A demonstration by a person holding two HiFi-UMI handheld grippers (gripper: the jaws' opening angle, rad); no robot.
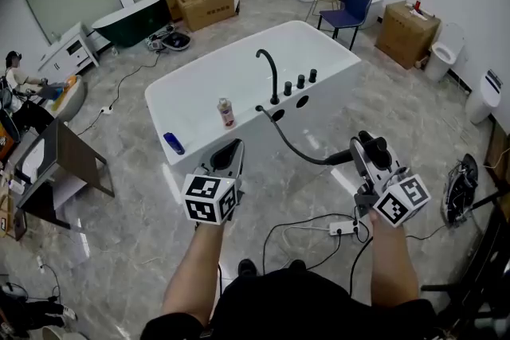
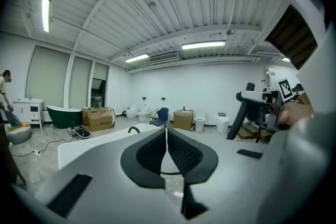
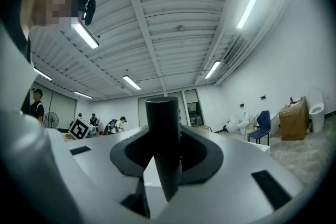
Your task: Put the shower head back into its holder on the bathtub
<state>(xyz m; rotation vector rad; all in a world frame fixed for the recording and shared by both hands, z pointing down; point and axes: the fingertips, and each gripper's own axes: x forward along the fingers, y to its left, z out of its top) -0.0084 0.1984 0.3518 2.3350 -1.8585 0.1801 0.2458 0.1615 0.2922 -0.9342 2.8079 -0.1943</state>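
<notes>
1. The right gripper point(image 1: 368, 165) is clamped on the handle of the shower head point(image 1: 369, 147). In the right gripper view the handle is a dark cylinder standing upright between the jaws. Gripping the handle probably lets the person steer it into the holder.
2. The shower head is off the bathtub point(image 1: 327, 111). It is held in the air in front of the near rim, well apart from the fittings, so seating it is not yet done.
3. The hose point(image 1: 305, 158) runs in a slack curve from the near rim to the head, so there looks to be enough length to carry it back.
4. Dark openings point(image 1: 276, 115) lie on the near rim beside the faucet point(image 1: 271, 72). One is likely the holder, but I cannot tell which.
5. The left gripper point(image 1: 227, 161) has its jaws together with nothing between them. It hovers before the near rim, left of the hose, likely kept aside because one gripper can do this job.
6. A bottle point(image 1: 226, 112) stands on the near rim left of the faucet, apparently clear of the way back.
</notes>
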